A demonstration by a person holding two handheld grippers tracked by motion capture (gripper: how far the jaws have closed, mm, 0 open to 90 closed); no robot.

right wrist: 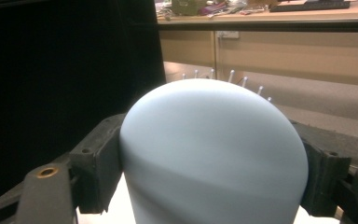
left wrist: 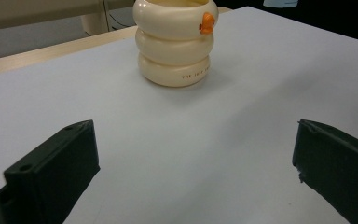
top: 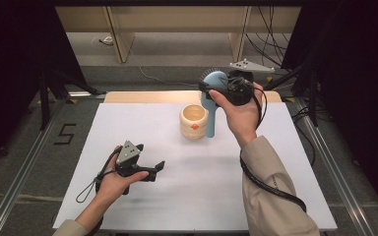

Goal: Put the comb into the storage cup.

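Brush [top: 210, 105]: pale blue, upright at the far middle of the table, handle end down on the surface, bristled head up; just right of the cup and touching or nearly touching it.
Brush, right gripper view [right wrist: 213, 156]: rounded blue back close up between the two black jaws, bristle tips [right wrist: 233, 74] poking up behind the top edge.
Cup [top: 194, 121]: cream, three stacked rings, small orange mark on the near side; stands between the two grippers.
Cup, left gripper view [left wrist: 175, 42]: ahead of the jaws, well apart from them, open table between.
Table [top: 167, 196]: white sheet, wooden edge along the far side.
Beyond the table: grey floor, wooden furniture legs, loose cables, a grey three-cornered plate [top: 251, 66] at far right.
Right gripper [top: 226, 84]: clamped on the head of the brush, one pad on each side.
Right hand [top: 241, 114]: raised over the far right of the table, beige sleeve coming in from the near edge.
Left gripper [top: 158, 167]: jaws wide apart, nothing between them, pointing right and far toward the cup.
Left hand [top: 115, 181]: low at near left, resting at table level.
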